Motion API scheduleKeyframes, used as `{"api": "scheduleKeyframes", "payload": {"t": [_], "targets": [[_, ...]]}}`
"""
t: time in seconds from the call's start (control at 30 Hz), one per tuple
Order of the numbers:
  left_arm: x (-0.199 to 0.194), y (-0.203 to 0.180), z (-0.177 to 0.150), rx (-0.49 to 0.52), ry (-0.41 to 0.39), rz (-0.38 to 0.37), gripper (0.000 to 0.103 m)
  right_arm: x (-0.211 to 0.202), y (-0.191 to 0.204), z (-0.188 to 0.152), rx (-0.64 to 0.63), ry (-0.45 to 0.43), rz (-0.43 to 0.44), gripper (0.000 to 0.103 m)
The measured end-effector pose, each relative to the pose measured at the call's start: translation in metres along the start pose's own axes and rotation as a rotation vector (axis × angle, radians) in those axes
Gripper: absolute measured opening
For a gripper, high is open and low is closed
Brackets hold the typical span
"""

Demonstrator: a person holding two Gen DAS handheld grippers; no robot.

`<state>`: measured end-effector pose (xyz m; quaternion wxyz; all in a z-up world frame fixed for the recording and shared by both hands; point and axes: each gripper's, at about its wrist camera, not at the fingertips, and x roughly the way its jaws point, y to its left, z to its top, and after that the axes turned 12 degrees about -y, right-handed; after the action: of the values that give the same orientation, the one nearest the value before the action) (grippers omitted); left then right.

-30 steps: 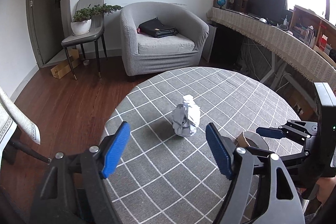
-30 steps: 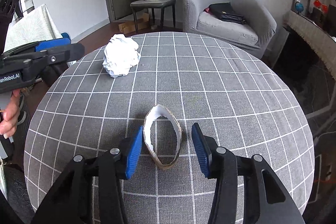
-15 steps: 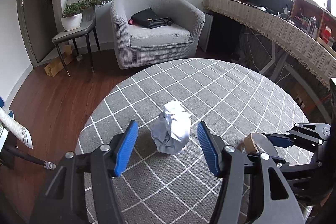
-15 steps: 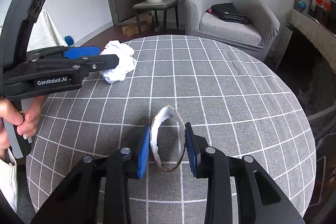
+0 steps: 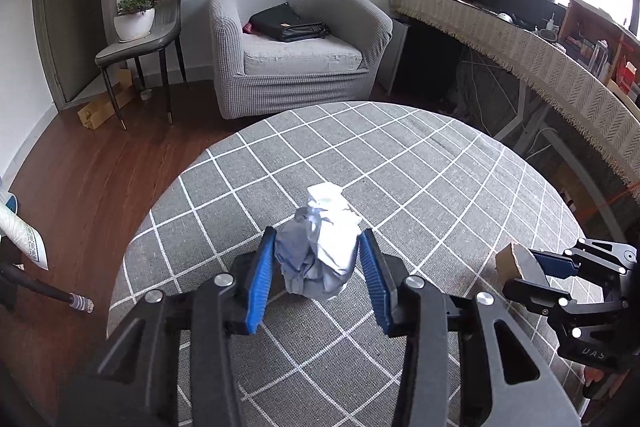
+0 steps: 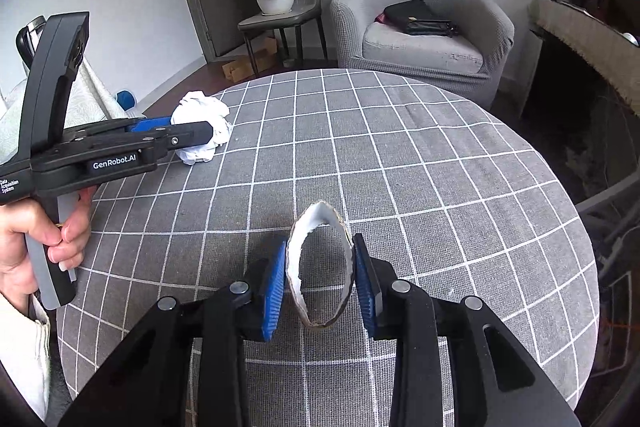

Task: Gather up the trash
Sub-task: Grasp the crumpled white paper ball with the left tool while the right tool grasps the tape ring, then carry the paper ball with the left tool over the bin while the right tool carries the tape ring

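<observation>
The left gripper [image 5: 316, 267] has just been closing on the crumpled paper ball [image 5: 320, 255] at the worktop's [image 5: 400, 163] near left; its loose folds could slip out on lifting. To its right, the right gripper [image 6: 320, 279] pinches the cardboard ring [image 6: 320, 267] into an oval that could buckle and pop free.

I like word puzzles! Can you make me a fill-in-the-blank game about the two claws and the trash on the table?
1. The left claw squeezes a crumpled ball of ____.
2. The right claw pinches a cardboard ____.
3. The table wears a grey cloth with white ____.
4. A black ____ lies on the armchair.

Missing words: paper; ring; squares; bag
</observation>
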<state>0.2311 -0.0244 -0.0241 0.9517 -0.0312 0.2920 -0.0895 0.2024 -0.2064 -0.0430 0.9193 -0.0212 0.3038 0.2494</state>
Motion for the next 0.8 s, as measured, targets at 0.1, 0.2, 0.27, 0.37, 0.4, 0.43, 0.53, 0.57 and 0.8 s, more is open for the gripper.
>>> {"api": "scheduleKeyframes", "payload": {"t": [0.1, 0.2, 0.27, 0.37, 0.4, 0.43, 0.53, 0.57, 0.8], "targets": [[0.001, 0.0, 0.0, -0.003, 0.0, -0.003, 0.043, -0.003, -0.001, 0.0, -0.001, -0.005, -0.006, 0.032], [0.0, -0.002, 0.0, -0.005, -0.002, -0.003, 0.042, -0.006, -0.004, 0.0, 0.012, -0.011, -0.012, 0.032], [-0.001, -0.003, -0.001, -0.005, -0.003, -0.005, 0.042, -0.007, -0.007, 0.0, 0.032, -0.013, -0.011, 0.032], [-0.005, -0.002, -0.003, -0.017, -0.004, -0.008, 0.041, -0.009, -0.003, 0.003, 0.053, -0.02, -0.018, 0.032], [-0.007, -0.001, -0.004, -0.021, -0.002, -0.012, 0.041, -0.011, -0.003, 0.004, 0.059, -0.025, -0.022, 0.032], [-0.009, -0.001, -0.005, -0.021, -0.001, -0.014, 0.041, -0.012, -0.002, 0.005, 0.061, -0.029, -0.025, 0.032], [-0.015, -0.002, -0.009, -0.023, 0.007, -0.031, 0.041, -0.016, 0.006, 0.007, 0.061, -0.039, -0.032, 0.032], [-0.018, -0.002, -0.011, -0.017, 0.009, -0.033, 0.041, -0.017, 0.009, 0.007, 0.062, -0.042, -0.034, 0.032], [-0.045, 0.0, -0.025, 0.005, 0.014, -0.036, 0.041, -0.026, 0.031, 0.003, 0.07, -0.059, -0.048, 0.032]]}}
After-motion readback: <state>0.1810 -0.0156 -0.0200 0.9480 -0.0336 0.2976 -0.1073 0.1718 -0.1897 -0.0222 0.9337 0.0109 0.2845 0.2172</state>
